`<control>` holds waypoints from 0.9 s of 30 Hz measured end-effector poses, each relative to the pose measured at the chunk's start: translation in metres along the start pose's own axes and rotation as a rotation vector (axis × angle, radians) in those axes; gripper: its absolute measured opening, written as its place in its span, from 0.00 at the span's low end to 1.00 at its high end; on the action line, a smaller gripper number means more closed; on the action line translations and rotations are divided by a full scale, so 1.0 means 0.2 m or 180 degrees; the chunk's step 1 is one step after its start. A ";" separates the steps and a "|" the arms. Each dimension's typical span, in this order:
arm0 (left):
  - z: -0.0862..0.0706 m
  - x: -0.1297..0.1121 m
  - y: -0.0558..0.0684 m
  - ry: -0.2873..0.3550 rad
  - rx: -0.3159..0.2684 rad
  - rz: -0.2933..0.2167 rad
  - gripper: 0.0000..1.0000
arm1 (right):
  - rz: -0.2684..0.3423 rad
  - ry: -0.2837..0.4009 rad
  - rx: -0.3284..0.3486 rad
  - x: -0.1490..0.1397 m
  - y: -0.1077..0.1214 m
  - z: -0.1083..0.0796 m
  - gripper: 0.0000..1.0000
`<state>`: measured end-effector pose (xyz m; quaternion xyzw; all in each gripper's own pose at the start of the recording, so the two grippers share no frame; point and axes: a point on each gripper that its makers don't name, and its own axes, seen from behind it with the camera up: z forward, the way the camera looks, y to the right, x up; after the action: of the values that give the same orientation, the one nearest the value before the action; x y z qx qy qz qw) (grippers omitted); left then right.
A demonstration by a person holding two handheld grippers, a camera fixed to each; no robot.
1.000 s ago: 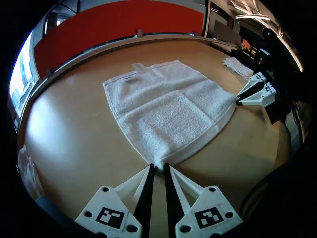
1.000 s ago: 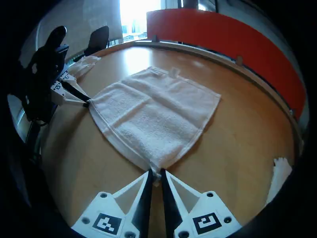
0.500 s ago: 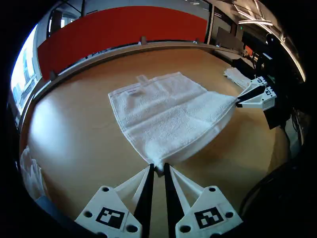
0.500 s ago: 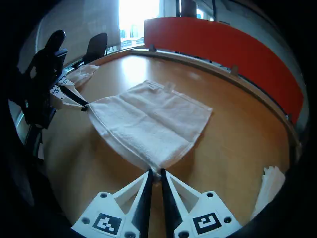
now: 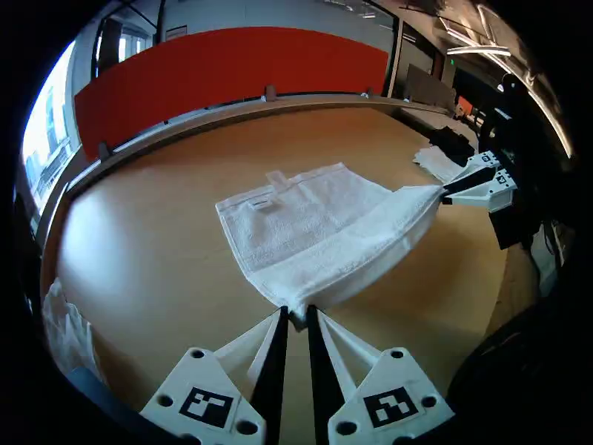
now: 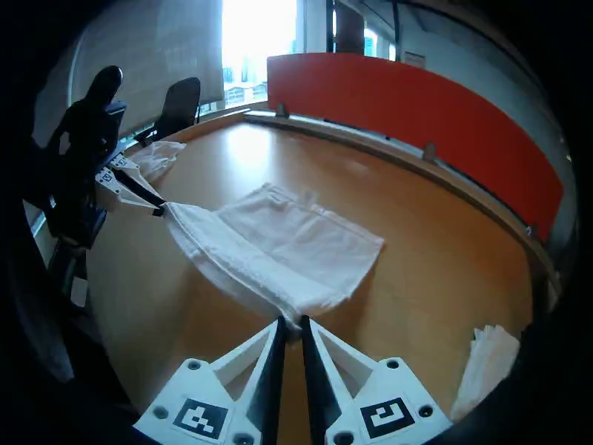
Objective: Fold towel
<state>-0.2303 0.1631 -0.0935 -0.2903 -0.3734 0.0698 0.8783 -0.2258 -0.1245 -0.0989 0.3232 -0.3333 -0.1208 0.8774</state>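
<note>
One white towel (image 5: 319, 222) lay on the round wooden table (image 5: 148, 245), held by two grippers at its two near corners. The left gripper (image 5: 296, 315) had its fingers pressed together on one corner, and the right gripper (image 6: 293, 326) pinched the neighbouring corner the same way. In the left gripper view the right gripper (image 5: 452, 194) showed across the table with the cloth caught at its tip. The near edge of the towel hung raised between the two tips, while the far half, with its small loop tag, rested flat on the wood. Two loose piles of white cloth (image 6: 485, 356) (image 6: 159, 156) sat well apart near the table's edge, and one red partition (image 5: 222, 67) ran behind it. A second earlier the towel had lain almost flat; since then the pinched edge had risen and moved toward the far edge.
</note>
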 end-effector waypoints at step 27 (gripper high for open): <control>-0.20 0.18 0.02 0.0110 0.0029 -0.0077 0.18 | -0.0024 0.0077 0.0044 0.17 0.00 -0.17 0.15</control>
<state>-0.1763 0.1611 -0.0950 -0.2829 -0.3613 0.0558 0.8867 -0.1781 -0.1222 -0.1017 0.3320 -0.3223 -0.1179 0.8786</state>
